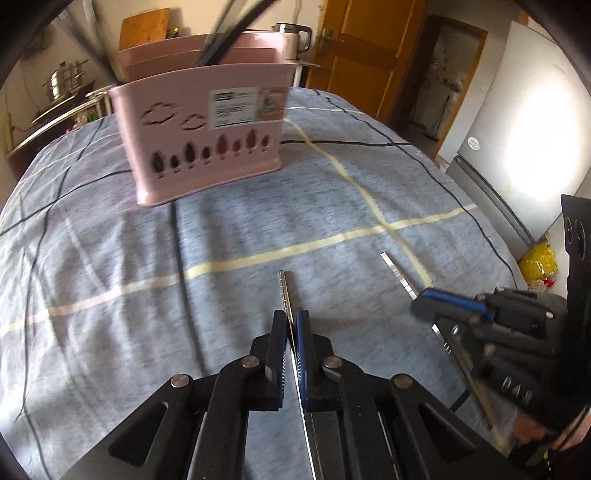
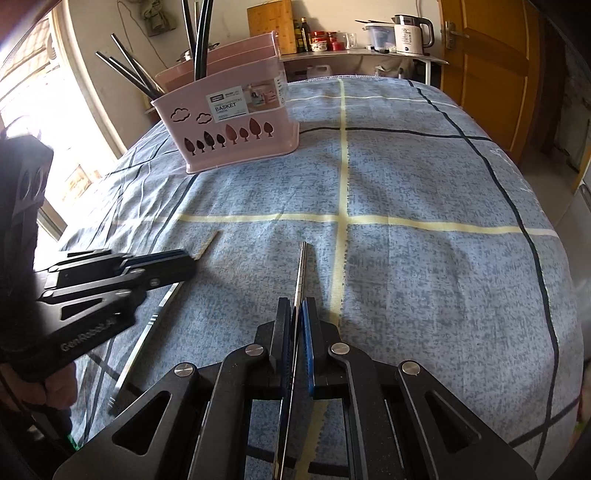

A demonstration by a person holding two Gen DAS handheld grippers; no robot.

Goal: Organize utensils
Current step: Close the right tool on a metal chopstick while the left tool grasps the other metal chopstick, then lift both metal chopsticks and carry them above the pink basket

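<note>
**Both tongs clamped on steel chopsticks**

The left tongs point(image 1: 291, 328) pinch one steel chopstick point(image 1: 285, 295), its tip lying on the cloth. The right tongs point(image 2: 295, 314) pinch a second chopstick point(image 2: 301, 273) just beside it. Both rest low on the blue checked cloth point(image 2: 406, 177) covering the surface. Farther back stands the pink utensil basket point(image 2: 236, 125), dark utensils point(image 2: 129, 70) upright inside.

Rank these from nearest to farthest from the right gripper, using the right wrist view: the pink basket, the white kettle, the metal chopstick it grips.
1. Metal chopstick: clamped in the right gripper.
2. Pink basket: farther up the cloth, to the left.
3. White kettle: on the shelf behind, to the right.
</note>
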